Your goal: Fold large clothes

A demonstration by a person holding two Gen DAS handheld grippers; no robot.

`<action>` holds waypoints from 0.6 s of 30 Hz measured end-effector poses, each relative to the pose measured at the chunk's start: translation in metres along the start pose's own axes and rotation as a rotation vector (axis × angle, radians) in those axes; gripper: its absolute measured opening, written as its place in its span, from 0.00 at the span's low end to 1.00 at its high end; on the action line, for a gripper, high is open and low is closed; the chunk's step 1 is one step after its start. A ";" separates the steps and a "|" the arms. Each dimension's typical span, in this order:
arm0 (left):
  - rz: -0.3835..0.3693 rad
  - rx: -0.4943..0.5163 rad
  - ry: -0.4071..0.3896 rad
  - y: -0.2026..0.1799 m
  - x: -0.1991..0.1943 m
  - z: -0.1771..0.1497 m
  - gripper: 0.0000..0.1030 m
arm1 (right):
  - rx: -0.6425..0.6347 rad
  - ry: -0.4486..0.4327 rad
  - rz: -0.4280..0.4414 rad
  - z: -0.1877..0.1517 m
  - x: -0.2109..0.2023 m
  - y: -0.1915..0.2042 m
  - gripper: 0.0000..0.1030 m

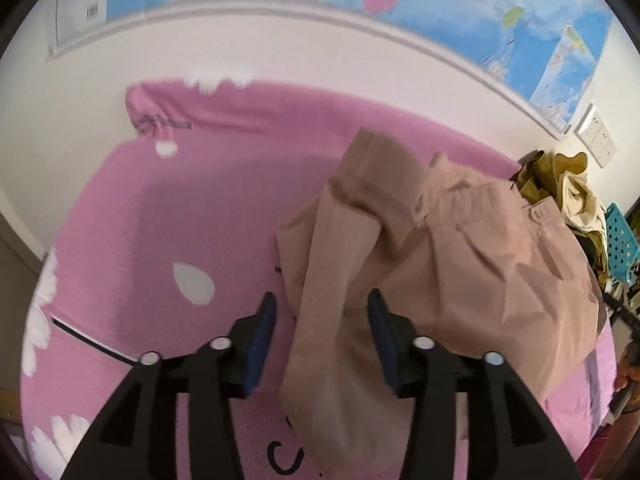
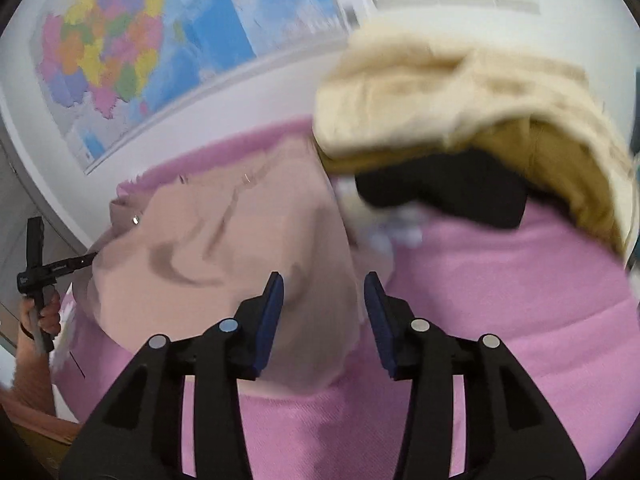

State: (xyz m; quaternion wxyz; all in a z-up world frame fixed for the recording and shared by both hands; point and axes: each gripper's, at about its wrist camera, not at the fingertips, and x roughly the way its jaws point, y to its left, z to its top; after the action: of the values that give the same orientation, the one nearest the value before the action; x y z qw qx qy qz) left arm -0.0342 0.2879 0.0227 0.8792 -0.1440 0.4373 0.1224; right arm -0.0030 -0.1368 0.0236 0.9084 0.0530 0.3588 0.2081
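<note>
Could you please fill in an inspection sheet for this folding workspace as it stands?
Surface: pink sheet with white petals.
Job's things: beige trousers, crumpled, partly folded over.
Clutter: clothes pile at the far right; blue basket behind.
Grippers: left gripper open, trouser cloth between its fingers; right gripper open over the trousers' edge.
Cables: nothing seen.
Surroundings: wall map; white wall.
</note>
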 end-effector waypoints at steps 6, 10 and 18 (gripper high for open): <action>0.023 0.067 -0.016 -0.018 0.006 0.015 0.48 | -0.129 -0.011 0.095 0.016 0.023 0.048 0.46; 0.049 0.109 -0.013 -0.034 0.022 0.027 0.48 | -0.161 0.082 0.140 0.017 0.072 0.066 0.45; 0.063 0.111 0.082 -0.034 0.074 0.071 0.25 | -0.129 0.132 0.126 0.021 0.118 0.067 0.42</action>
State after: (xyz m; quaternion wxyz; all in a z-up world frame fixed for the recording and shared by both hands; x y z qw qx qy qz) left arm 0.0732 0.2887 0.0089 0.8630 -0.0859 0.4833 0.1194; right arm 0.0658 -0.0256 -0.0184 0.8694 0.0028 0.3997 0.2904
